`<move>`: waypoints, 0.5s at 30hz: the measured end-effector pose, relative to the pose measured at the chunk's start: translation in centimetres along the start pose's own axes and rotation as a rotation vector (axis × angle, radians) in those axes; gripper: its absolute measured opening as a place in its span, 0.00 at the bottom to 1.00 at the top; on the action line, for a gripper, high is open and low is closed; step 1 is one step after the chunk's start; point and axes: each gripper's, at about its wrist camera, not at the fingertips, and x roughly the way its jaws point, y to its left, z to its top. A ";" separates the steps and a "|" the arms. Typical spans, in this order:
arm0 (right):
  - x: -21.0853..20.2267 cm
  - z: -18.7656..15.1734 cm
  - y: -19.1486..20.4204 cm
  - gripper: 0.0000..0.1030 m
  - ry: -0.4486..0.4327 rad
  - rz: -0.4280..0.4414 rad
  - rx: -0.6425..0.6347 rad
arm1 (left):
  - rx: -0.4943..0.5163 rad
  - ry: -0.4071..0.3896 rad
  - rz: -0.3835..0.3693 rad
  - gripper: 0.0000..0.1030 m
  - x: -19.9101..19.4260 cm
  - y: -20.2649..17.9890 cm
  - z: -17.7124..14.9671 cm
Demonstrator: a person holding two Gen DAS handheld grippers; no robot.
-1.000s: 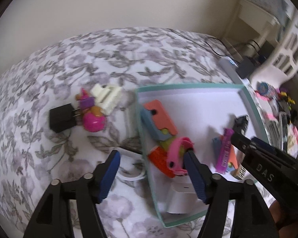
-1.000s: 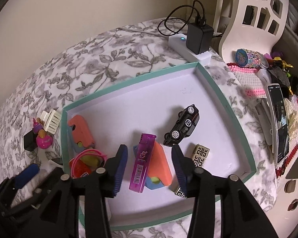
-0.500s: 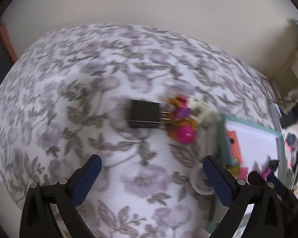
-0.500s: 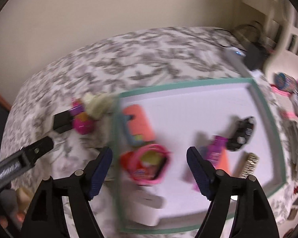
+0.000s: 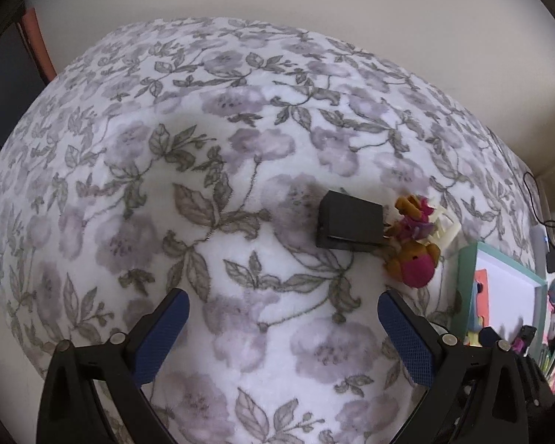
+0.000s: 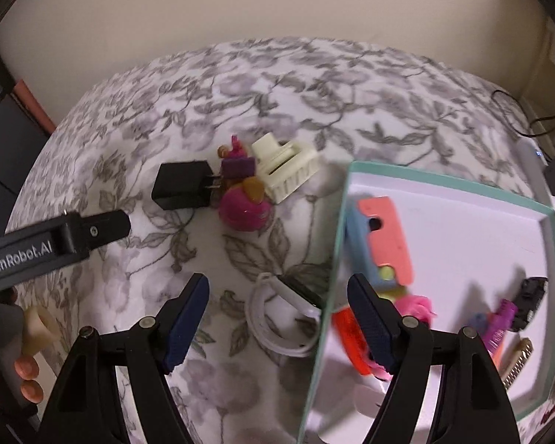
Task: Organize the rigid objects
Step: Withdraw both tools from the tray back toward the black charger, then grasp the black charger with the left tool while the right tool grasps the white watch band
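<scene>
Going, by the look of it, for the black boxy plug-in charger (image 5: 349,225), lying on its side on the lilac floral blanket (image 5: 218,170), outside the tray, ahead of the left tool (image 5: 281,298) and a little to its right. Pointing its metal prongs at the pink and orange plastic toy figure (image 5: 414,259) just beside it, possibly touching; hard telling from either view. Crowding in behind the figure, a cream ribbed plastic piece (image 6: 286,170), near the corner of the white tray with the teal rim (image 6: 444,181), already holding several coloured items.

Hovering with the left tool released and spread wide, gripping nothing, over bare blanket. Holding the right tool (image 6: 277,281) likewise released and empty, straddling the tray's near-left rim, with a white coiled cable (image 6: 262,318) lying below it.

For doing this step well, probably:
- Swinging the left tool rightward and forward until centring the charger body between the blue pads (image 5: 166,329).
- Closing across the body's plain sides, away from the prongs.
- Coming in from the open blanket side, not from the figure's side, avoiding knocking the small toys.
- Pressing down only lightly, the blanket looking soft and yielding.
- Lifting straight up before carrying over the teal rim.
- Keeping the right tool clear of the landing spot.
</scene>
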 end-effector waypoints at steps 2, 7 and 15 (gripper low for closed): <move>0.7 0.1 0.3 0.76 0.013 0.001 -0.015 | -0.008 0.011 0.003 1.00 0.5 0.3 0.3; 1.7 0.7 0.8 0.76 0.037 -0.033 -0.069 | -0.023 0.038 -0.002 1.00 1.9 0.7 0.8; 0.9 1.7 1.8 0.76 0.004 -0.058 -0.159 | -0.040 0.048 -0.018 1.00 2.5 1.1 1.5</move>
